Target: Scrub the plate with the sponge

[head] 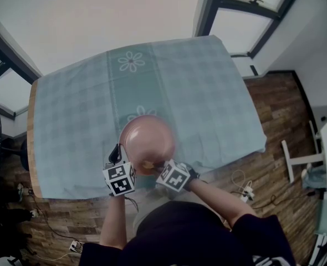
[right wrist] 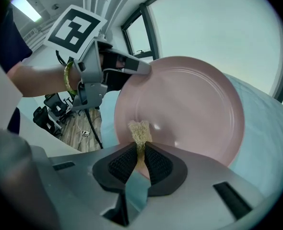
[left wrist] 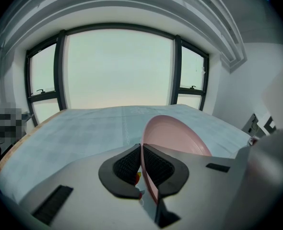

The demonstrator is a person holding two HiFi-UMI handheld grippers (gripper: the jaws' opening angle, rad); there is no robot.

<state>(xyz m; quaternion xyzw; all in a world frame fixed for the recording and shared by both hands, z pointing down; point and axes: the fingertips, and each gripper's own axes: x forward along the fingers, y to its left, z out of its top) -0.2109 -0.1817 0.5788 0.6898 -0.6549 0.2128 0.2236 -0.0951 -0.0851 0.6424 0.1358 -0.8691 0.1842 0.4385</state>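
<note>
A pink plate (head: 148,140) is held tilted above the near edge of the table. My left gripper (head: 121,168) is shut on its rim; in the left gripper view the plate (left wrist: 172,135) stands edge-on, its rim pinched by the gripper (left wrist: 142,164). My right gripper (head: 162,170) is shut on a thin yellowish sponge (right wrist: 139,132) and presses it against the lower part of the plate's face (right wrist: 189,104). In the right gripper view the left gripper (right wrist: 144,70) clamps the plate's rim at its upper left, and the right gripper (right wrist: 141,158) sits at the plate's bottom edge.
The table wears a pale blue checked cloth (head: 86,121) with a green flowered stripe. A window wall lies beyond the table. Wood floor with cables (head: 244,190) runs along the near side, and white furniture (head: 310,162) stands at the right.
</note>
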